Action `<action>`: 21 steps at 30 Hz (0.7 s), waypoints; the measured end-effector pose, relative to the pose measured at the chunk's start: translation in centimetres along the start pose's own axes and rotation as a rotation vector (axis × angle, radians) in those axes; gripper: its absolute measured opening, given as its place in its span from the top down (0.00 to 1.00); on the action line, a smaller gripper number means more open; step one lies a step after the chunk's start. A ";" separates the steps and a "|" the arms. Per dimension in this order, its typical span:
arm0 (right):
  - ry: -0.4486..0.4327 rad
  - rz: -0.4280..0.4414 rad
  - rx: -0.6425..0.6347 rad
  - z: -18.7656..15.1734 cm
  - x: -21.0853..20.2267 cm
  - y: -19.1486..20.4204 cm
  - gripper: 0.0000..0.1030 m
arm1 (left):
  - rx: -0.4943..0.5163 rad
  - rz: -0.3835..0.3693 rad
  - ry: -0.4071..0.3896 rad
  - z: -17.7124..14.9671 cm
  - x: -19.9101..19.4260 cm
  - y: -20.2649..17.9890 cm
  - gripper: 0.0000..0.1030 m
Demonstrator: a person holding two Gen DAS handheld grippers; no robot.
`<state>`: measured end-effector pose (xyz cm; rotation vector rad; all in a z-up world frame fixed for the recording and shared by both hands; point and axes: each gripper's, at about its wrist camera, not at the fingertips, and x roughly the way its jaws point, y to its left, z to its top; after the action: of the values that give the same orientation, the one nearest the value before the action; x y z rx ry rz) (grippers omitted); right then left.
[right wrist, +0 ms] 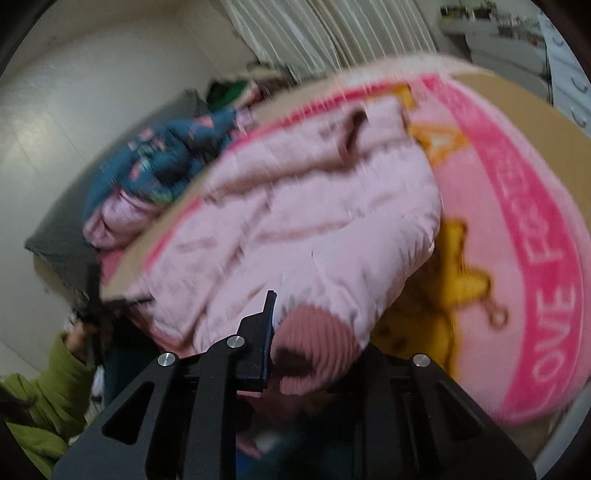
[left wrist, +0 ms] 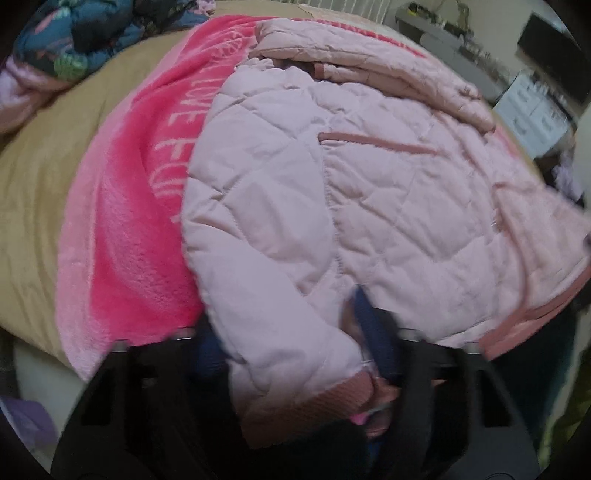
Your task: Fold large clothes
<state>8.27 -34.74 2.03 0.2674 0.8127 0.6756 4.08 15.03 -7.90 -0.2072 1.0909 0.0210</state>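
A pale pink quilted jacket (left wrist: 332,177) lies on a bright pink fleece blanket (left wrist: 136,229) on a bed. My left gripper (left wrist: 299,354) is shut on a sleeve of the jacket near its ribbed dusty-pink cuff (left wrist: 332,402); the sleeve covers most of the fingers. In the right wrist view the jacket (right wrist: 295,221) is bunched up, and my right gripper (right wrist: 314,332) is shut on the other sleeve at its ribbed cuff (right wrist: 317,350). Only the left blue-padded finger (right wrist: 267,332) shows; the right one is hidden by the cuff.
A blue patterned garment (left wrist: 85,33) lies bunched at the far corner of the tan bedsheet (left wrist: 33,177); it also shows in the right wrist view (right wrist: 162,158). White curtains (right wrist: 332,33) hang behind. A person's green sleeve (right wrist: 40,398) is at lower left. Shelves (left wrist: 535,107) stand at right.
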 end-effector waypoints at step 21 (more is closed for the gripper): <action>-0.340 0.006 0.051 6.9 -0.6 -0.4 0.87 | -0.099 -0.098 -0.360 5.7 -7.8 0.5 0.88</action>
<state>13.27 -35.22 6.81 0.4180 0.5044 0.5947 5.38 17.17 1.42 -0.3321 0.7202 0.0240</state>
